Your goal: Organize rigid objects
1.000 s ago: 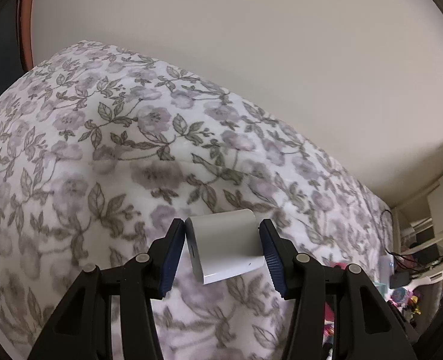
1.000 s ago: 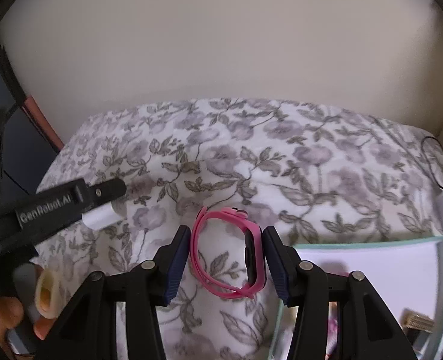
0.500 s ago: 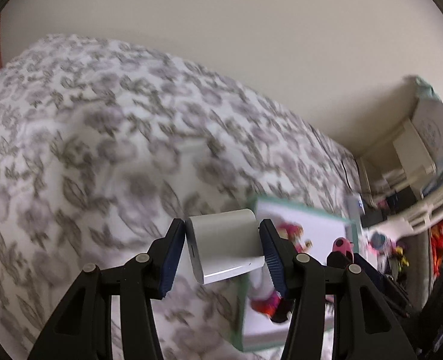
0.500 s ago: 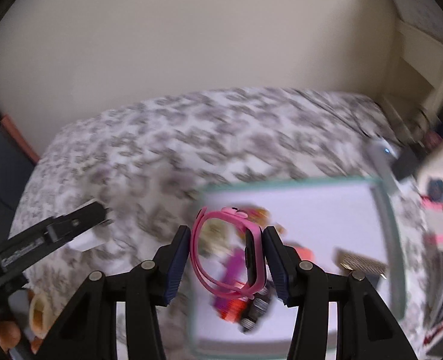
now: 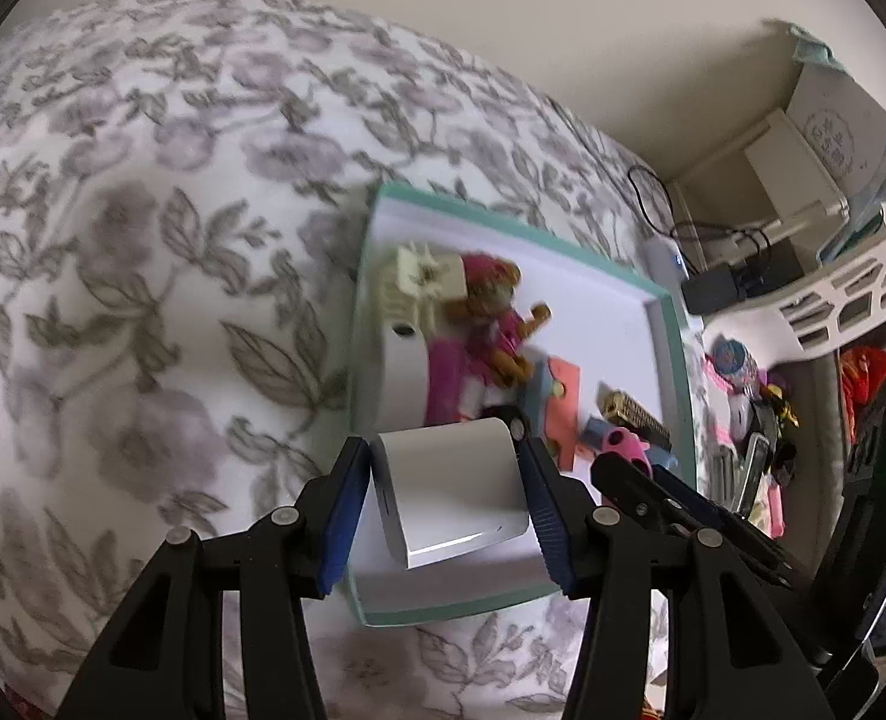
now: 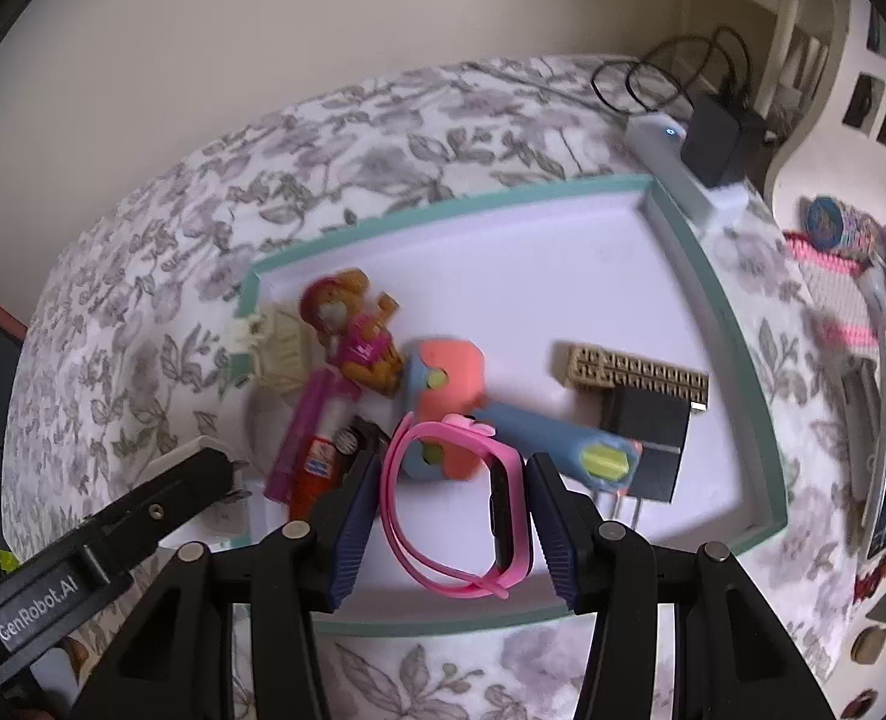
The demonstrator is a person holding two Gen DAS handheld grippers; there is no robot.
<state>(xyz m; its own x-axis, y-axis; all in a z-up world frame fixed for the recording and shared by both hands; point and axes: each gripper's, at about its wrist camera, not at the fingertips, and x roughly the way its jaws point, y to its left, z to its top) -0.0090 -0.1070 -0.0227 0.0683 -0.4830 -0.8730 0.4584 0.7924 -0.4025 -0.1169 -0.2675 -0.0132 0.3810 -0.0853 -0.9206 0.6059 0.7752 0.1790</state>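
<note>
- Your left gripper (image 5: 447, 492) clamps a white rounded plastic charger block (image 5: 451, 489), held over the near edge of the shallow teal-rimmed white tray (image 6: 736, 324).
- Your right gripper (image 6: 451, 516) pinches a pink silicone smartwatch (image 6: 457, 501) above the tray's near side.
- Lower each onto bare tray floor, clear of the toy pile (image 6: 377, 372), then release.

A home bedroom: floral bedspread (image 5: 143, 252), toy-filled tray (image 6: 706, 300), cluttered shelves (image 5: 814, 138).
</note>
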